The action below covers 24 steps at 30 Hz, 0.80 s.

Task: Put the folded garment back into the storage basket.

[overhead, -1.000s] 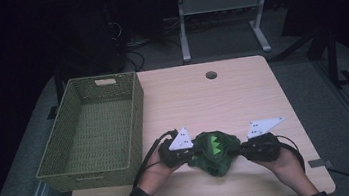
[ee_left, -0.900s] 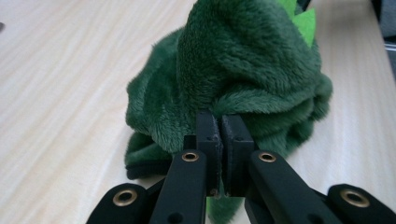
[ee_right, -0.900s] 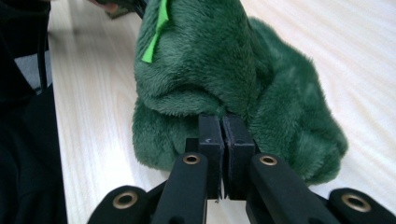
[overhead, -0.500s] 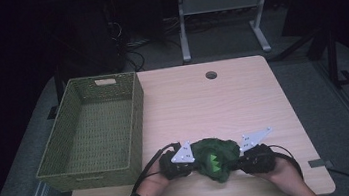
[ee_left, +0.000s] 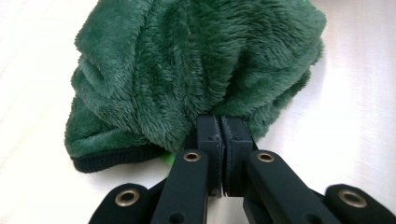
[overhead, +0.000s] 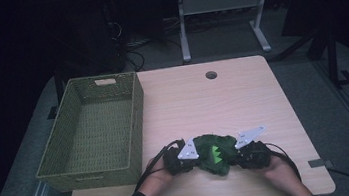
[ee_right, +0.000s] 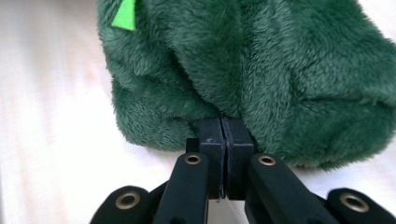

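Pinching green plush garment at near table edge: left gripper clamping its left side, right gripper clamping its right.

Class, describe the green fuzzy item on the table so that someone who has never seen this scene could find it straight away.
Start at the pale wooden table, with the green woven basket along its left side. Near the front edge, right of the basket, lies a bunched dark green plush garment, pinched between the left hand-held gripper and the right hand-held gripper. Bright green triangles and fuzzy fabric set it apart.
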Available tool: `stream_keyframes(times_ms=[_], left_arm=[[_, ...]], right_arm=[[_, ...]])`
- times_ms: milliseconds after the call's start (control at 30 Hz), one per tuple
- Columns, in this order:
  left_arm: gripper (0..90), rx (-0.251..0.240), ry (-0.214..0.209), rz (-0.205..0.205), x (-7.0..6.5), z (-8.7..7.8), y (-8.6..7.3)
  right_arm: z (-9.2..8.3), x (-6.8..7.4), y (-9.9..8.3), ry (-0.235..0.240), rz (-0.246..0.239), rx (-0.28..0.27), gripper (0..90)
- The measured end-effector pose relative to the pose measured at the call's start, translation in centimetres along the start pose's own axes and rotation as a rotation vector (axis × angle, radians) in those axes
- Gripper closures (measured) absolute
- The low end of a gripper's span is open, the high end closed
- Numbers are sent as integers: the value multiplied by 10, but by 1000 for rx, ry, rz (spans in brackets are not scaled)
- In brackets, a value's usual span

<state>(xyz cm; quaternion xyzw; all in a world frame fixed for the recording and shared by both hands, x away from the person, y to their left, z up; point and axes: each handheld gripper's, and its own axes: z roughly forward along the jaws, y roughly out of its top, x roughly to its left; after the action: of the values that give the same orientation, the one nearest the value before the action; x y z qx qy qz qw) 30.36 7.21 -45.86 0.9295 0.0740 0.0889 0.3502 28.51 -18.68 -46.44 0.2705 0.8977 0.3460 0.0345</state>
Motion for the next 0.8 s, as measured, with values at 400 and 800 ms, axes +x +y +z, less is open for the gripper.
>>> stream_keyframes(times_ms=[400,800], left_arm=[[666,-67,-2,-100,3,-16,5],[521,-156,-2,-98,3,-53,26]], right_arm=[[-12,-7,8,-4,36,-74,689],[-53,-2,25,20,3,-186,600]])
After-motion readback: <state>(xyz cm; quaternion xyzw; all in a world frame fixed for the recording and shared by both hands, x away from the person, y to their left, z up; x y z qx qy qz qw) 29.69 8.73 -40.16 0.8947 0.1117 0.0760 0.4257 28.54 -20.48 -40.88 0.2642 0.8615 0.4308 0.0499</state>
